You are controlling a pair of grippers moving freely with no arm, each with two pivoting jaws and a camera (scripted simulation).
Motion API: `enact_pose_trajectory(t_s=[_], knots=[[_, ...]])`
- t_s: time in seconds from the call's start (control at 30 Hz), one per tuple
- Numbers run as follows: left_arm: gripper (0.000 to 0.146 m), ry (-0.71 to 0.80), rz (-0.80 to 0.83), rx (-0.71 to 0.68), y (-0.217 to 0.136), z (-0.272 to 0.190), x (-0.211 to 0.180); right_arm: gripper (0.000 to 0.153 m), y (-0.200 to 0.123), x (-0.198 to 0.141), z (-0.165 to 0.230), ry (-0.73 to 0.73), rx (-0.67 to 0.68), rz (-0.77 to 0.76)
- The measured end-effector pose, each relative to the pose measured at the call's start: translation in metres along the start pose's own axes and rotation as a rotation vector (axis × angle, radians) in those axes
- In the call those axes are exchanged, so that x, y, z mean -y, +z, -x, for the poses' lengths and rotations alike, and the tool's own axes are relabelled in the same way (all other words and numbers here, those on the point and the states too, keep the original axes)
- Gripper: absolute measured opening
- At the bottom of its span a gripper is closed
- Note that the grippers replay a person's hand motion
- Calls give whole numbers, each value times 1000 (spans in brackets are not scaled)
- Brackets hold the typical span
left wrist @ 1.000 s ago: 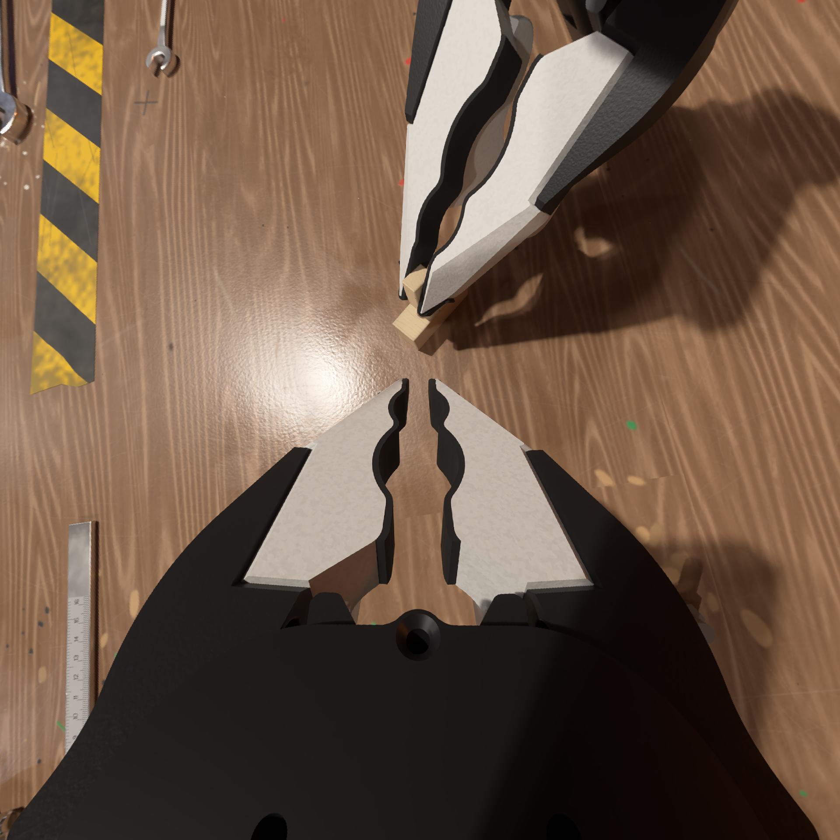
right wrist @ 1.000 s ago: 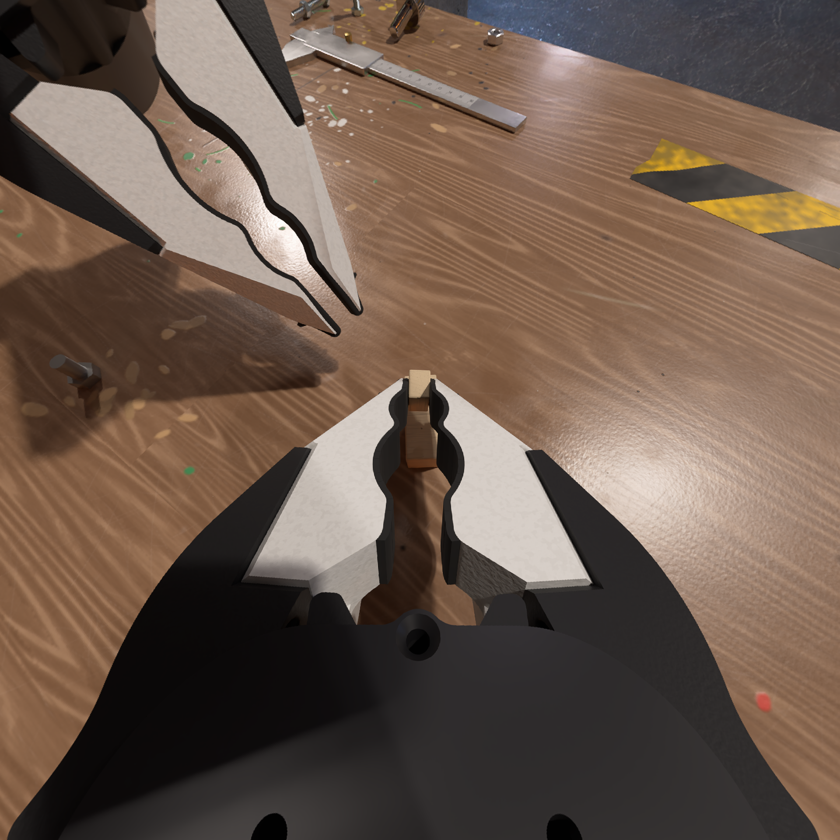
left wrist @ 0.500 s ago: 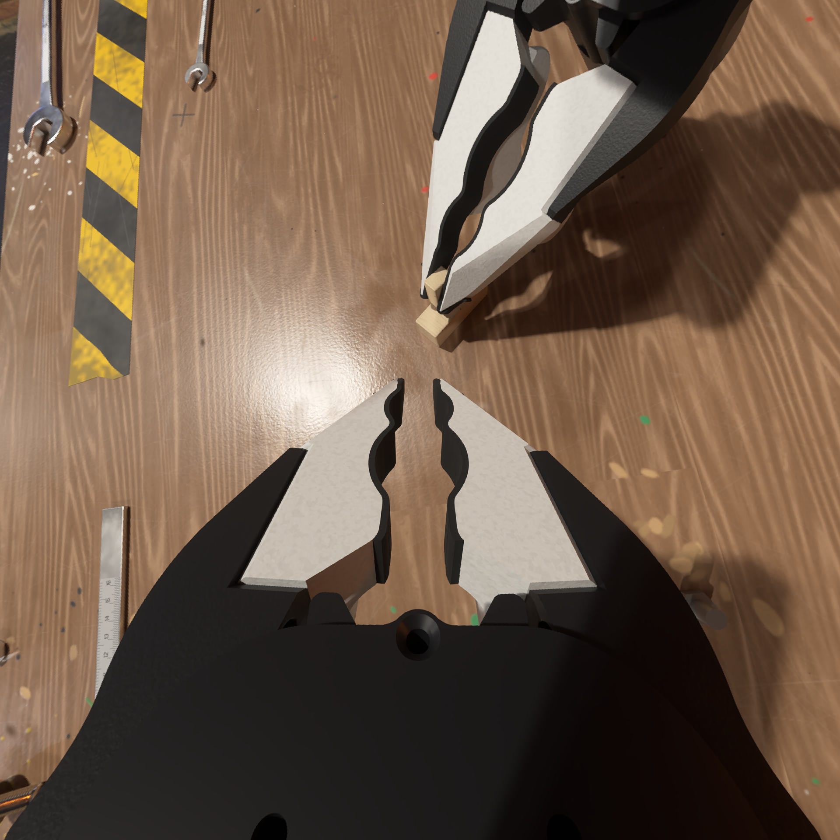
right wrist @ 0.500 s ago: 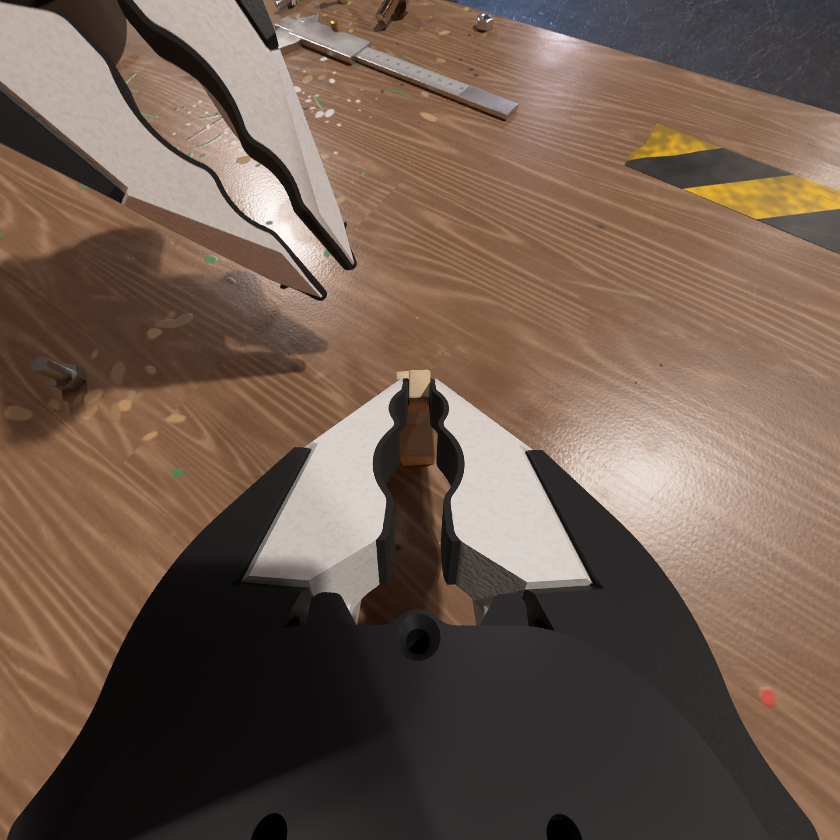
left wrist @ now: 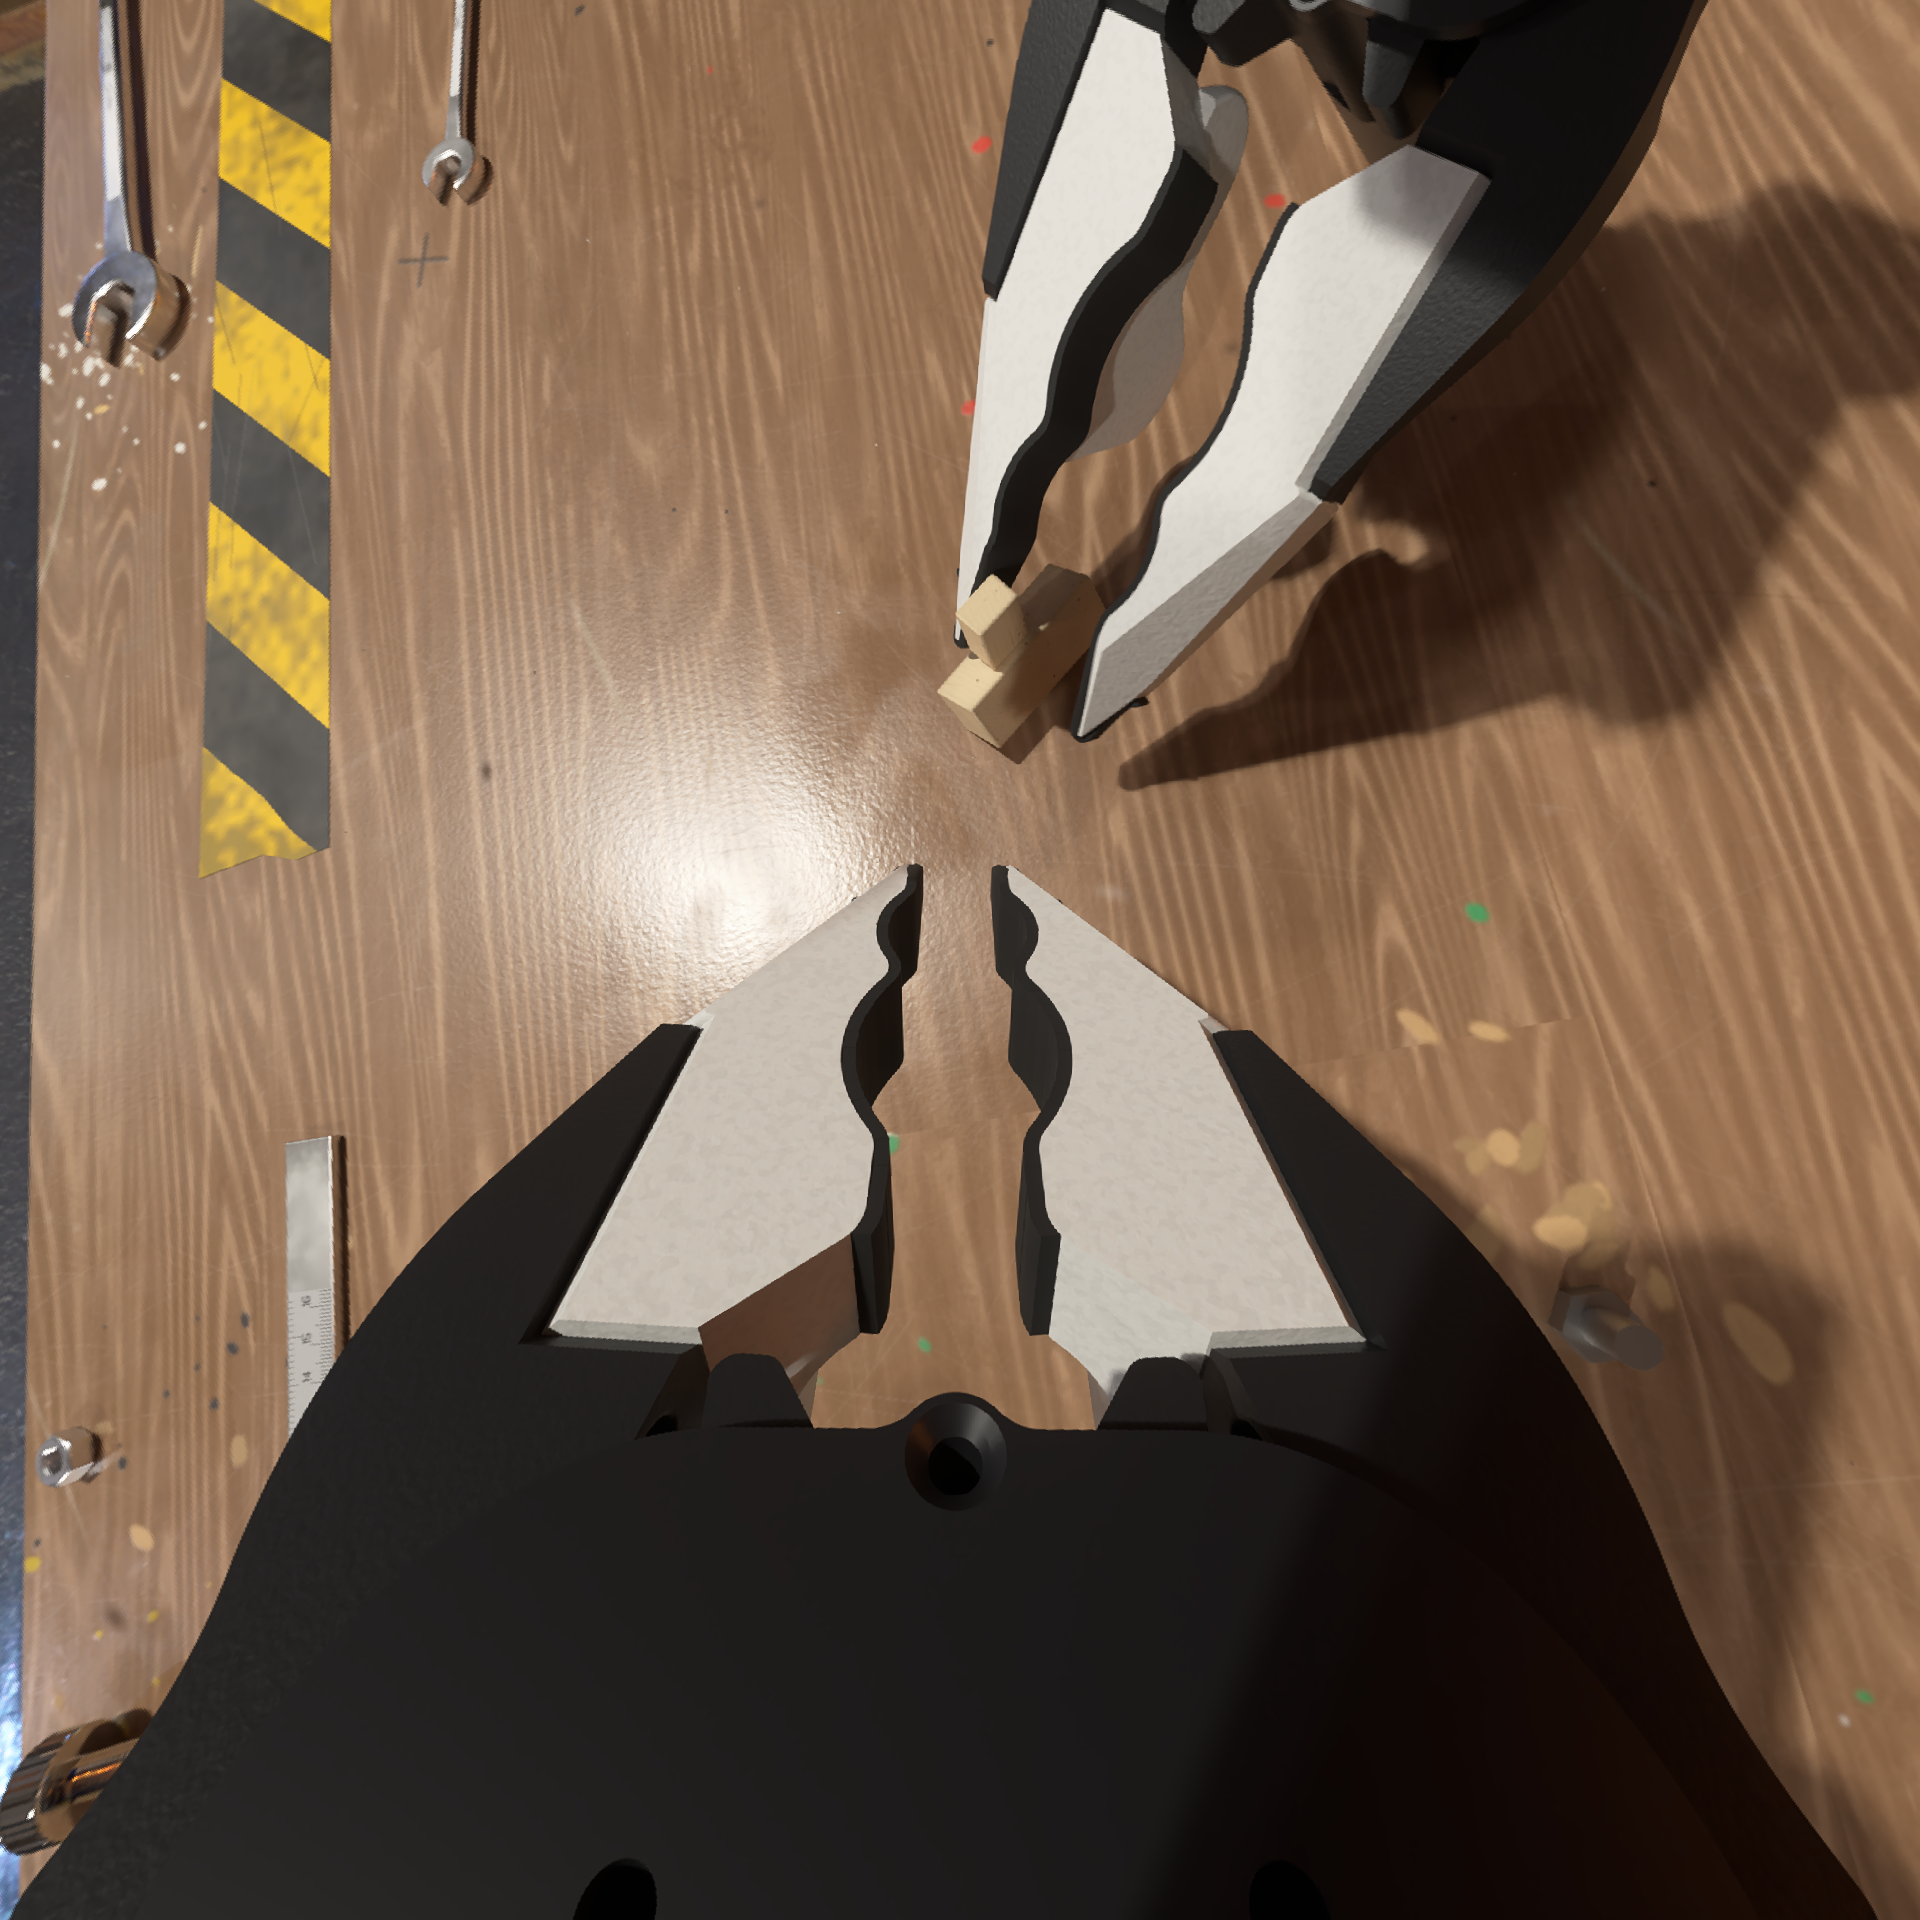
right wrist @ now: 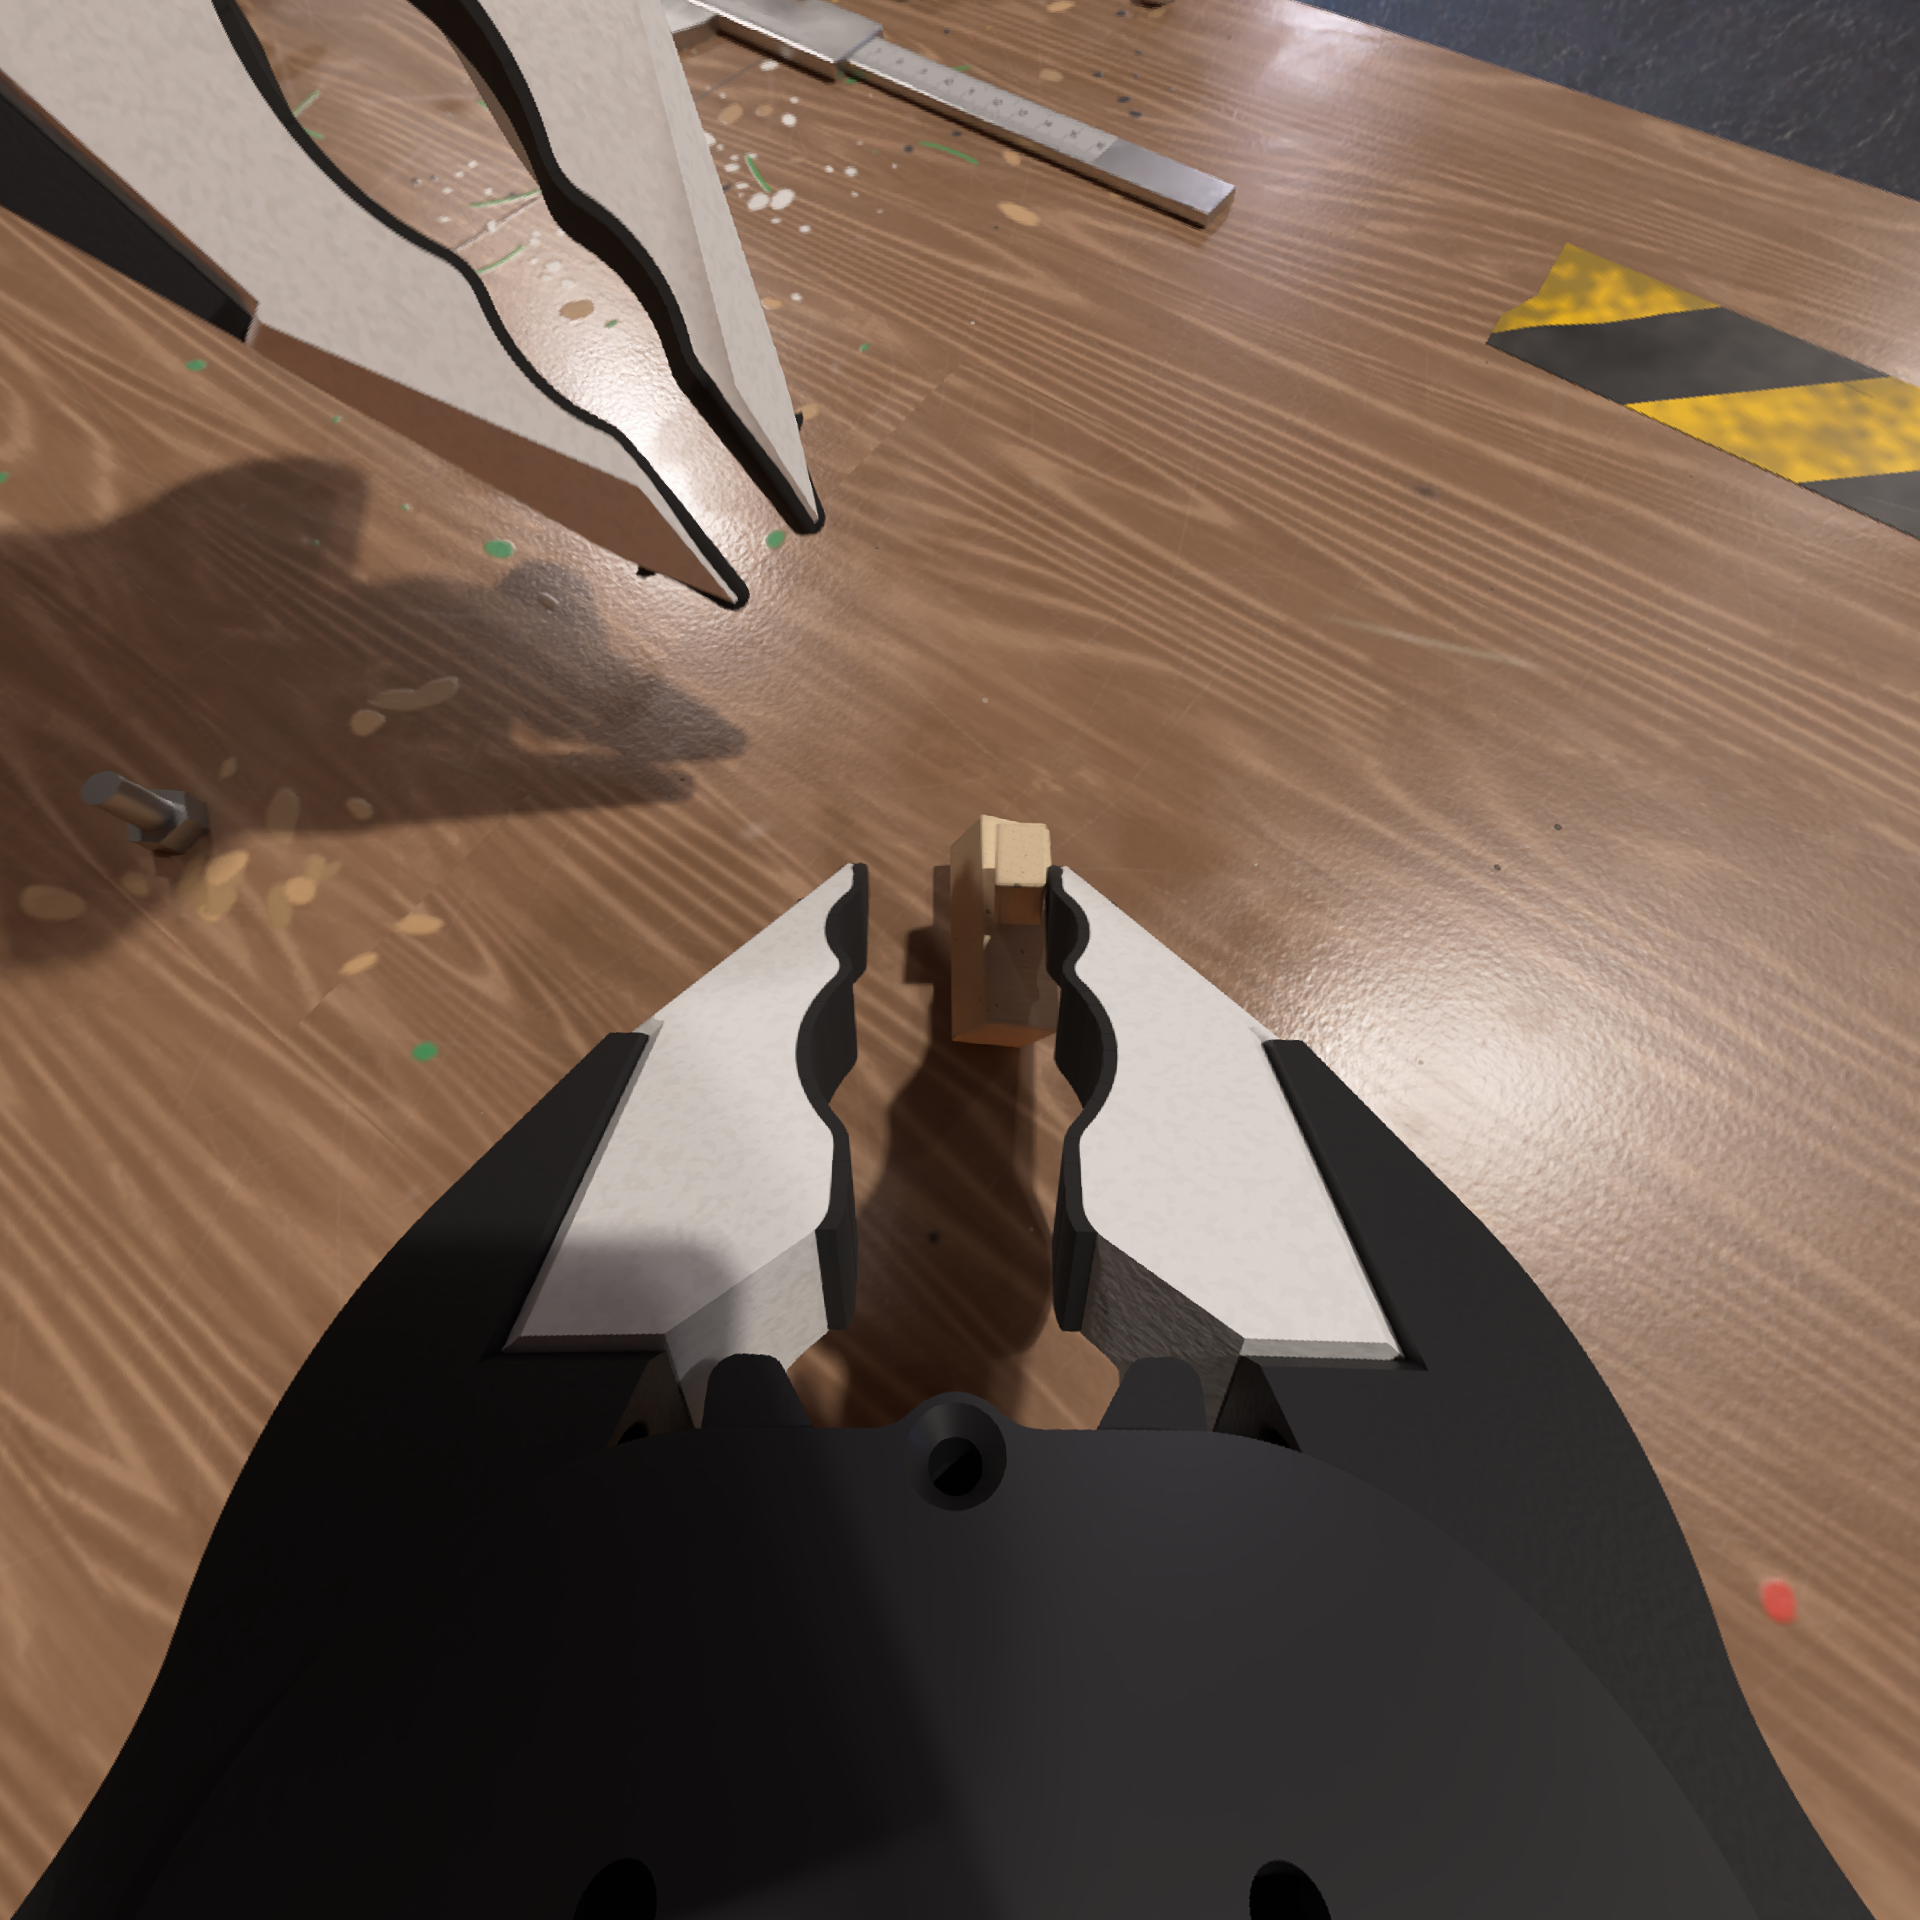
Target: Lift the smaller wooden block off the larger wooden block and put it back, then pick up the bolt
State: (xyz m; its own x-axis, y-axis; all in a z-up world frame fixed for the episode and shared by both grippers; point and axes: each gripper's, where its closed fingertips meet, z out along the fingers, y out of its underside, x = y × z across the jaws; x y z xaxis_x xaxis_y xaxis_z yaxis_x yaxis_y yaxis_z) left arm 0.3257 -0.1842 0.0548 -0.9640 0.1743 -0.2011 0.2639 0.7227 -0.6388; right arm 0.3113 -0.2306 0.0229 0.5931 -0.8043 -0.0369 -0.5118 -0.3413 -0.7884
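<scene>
The smaller wooden block [right wrist: 1018, 860] lies on top of the larger wooden block [right wrist: 987, 977] on the wooden bench. My right gripper [right wrist: 956, 883] is open with a finger on each side of the blocks; the small block sits against its right fingertip [right wrist: 1065, 914]. In the left wrist view the small block [left wrist: 992, 621] lies across the larger block [left wrist: 1029, 665], between the right gripper's [left wrist: 1023, 675] fingers. My left gripper [left wrist: 954, 878] is empty, its jaws a narrow gap apart, just short of the blocks; it also shows in the right wrist view [right wrist: 769, 556]. The grey bolt [right wrist: 145, 812] lies to the left, also seen in the left wrist view [left wrist: 1605, 1335].
A strip of yellow-black tape [left wrist: 270, 468] runs along the bench, with two wrenches [left wrist: 125, 291] [left wrist: 457, 166] beside it. A steel ruler [left wrist: 312, 1247], a nut [left wrist: 68, 1455] and a knurled metal part [left wrist: 52, 1777] lie near the left edge. The ruler [right wrist: 1018, 114] shows far off in the right wrist view.
My right gripper has opened and let go of the smaller block, which now rests on the larger one. My left gripper has drawn back a little, its jaws unchanged.
</scene>
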Motion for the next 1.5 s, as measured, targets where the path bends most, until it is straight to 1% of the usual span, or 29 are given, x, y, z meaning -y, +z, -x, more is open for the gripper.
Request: enact_pose_trajectory(t_s=[0.1, 0.37, 0.57, 0.9, 1.03, 1.07, 1.27, 1.5], knots=[[13, 6, -7, 9, -7, 3, 2, 38, -4, 0, 0, 19, 9, -27], [13, -4, -32, 55, -34, 20, 2, 39, -15, 0, -3, 49, -19, -66], [14, -4, -17, 70, -50, 29, -5, 39, -20, -1, -3, 74, -20, -87], [13, 30, 106, 36, -65, 28, -35, 19, -20, -1, -4, 102, -1, -89], [13, 54, 112, 32, -69, 23, -34, 19, -20, -1, -3, 95, 0, -89], [13, 64, 116, 28, -69, 21, -34, 20, -21, -1, -2, 90, -1, -92], [13, 102, 137, 18, -71, 15, -34, 40, -26, 1, 15, 47, 6, -99], [13, 117, 140, 11, -72, 11, -33, 40, -39, 0, 27, 28, -3, -96]])
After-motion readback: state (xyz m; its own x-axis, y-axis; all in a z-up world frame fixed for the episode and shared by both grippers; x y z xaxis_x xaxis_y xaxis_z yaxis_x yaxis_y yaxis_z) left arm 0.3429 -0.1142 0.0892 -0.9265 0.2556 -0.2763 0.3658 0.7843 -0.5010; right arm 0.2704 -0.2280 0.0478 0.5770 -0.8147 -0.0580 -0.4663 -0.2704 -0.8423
